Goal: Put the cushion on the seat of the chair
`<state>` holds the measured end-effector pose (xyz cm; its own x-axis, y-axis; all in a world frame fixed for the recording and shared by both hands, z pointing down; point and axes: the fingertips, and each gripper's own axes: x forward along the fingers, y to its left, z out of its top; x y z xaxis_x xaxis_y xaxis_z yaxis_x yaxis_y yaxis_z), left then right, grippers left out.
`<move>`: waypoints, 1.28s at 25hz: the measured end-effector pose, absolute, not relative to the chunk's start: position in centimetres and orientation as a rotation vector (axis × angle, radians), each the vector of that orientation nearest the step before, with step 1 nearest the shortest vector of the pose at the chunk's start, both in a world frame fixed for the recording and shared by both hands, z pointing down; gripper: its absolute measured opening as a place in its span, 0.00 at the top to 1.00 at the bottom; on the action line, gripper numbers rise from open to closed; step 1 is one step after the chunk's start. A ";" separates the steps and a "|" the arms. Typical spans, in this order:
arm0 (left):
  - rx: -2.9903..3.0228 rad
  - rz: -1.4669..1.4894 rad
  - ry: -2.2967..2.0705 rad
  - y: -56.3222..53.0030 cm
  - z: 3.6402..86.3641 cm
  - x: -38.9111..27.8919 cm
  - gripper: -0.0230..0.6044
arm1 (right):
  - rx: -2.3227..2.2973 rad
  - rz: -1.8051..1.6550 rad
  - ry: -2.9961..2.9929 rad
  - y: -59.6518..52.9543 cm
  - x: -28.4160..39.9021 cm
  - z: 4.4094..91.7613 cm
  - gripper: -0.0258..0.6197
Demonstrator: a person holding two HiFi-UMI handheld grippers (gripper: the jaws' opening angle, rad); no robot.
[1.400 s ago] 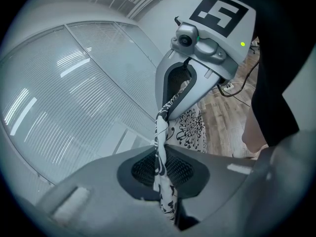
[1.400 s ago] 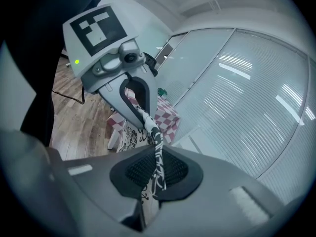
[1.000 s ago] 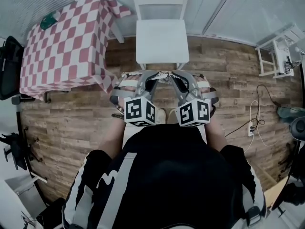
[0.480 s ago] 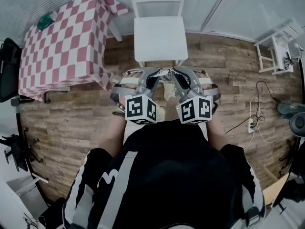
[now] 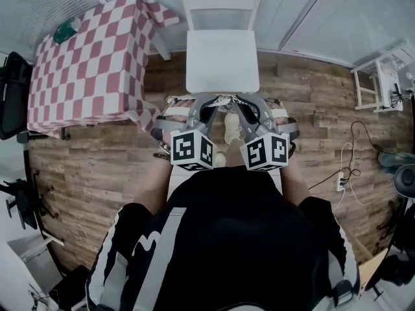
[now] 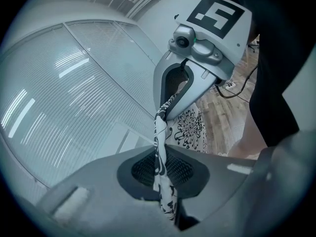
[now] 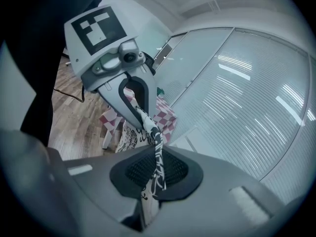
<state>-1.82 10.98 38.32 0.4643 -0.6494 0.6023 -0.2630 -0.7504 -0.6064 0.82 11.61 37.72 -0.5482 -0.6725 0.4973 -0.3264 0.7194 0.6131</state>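
The cushion (image 5: 224, 98), white with a black flower print, is stretched by its top edge between my two grippers and hangs below them, mostly hidden in the head view. My left gripper (image 5: 209, 102) and right gripper (image 5: 238, 101) are both shut on that edge, just short of the white chair seat (image 5: 222, 60). In the left gripper view the cloth (image 6: 190, 130) runs from my left gripper (image 6: 159, 168) to the right gripper (image 6: 165, 111). The right gripper view shows the same strip (image 7: 159, 152) pinched in my right gripper (image 7: 157, 169) and reaching the left gripper (image 7: 140, 113).
A table with a red-and-white checked cloth (image 5: 91, 57) stands left of the chair. A small white rack (image 5: 379, 76) and a power strip with cables (image 5: 343, 173) are on the wood floor at right. Black stands (image 5: 13, 89) line the left edge. Glass walls rise behind the chair.
Both grippers have edged forward with the cushion toward the chair. A foot has stepped forward under them.
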 end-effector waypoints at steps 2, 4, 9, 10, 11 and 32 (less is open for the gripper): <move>-2.295 -1.217 0.767 10.0 38.7 -1.8 0.94 | 0.737 -0.599 -2.174 10.5 0.9 38.2 0.93; -2.300 -1.226 0.771 8.9 39.1 -1.7 0.94 | 0.723 -0.600 -2.173 9.4 0.9 38.5 0.93; -2.321 -1.239 0.782 6.2 39.8 -1.6 0.94 | 0.696 -0.589 -2.174 6.7 1.2 39.3 0.93; -2.327 -1.238 0.786 5.6 39.9 -1.6 0.94 | 0.697 -0.579 -2.177 6.2 1.2 39.3 0.93; -2.333 -1.237 0.790 5.1 40.0 -1.5 0.94 | 0.701 -0.567 -2.181 5.7 1.1 39.2 0.93; -2.341 -1.279 0.754 -4.4 40.4 -0.6 0.94 | 0.671 -0.534 -2.198 -3.9 2.1 39.3 0.93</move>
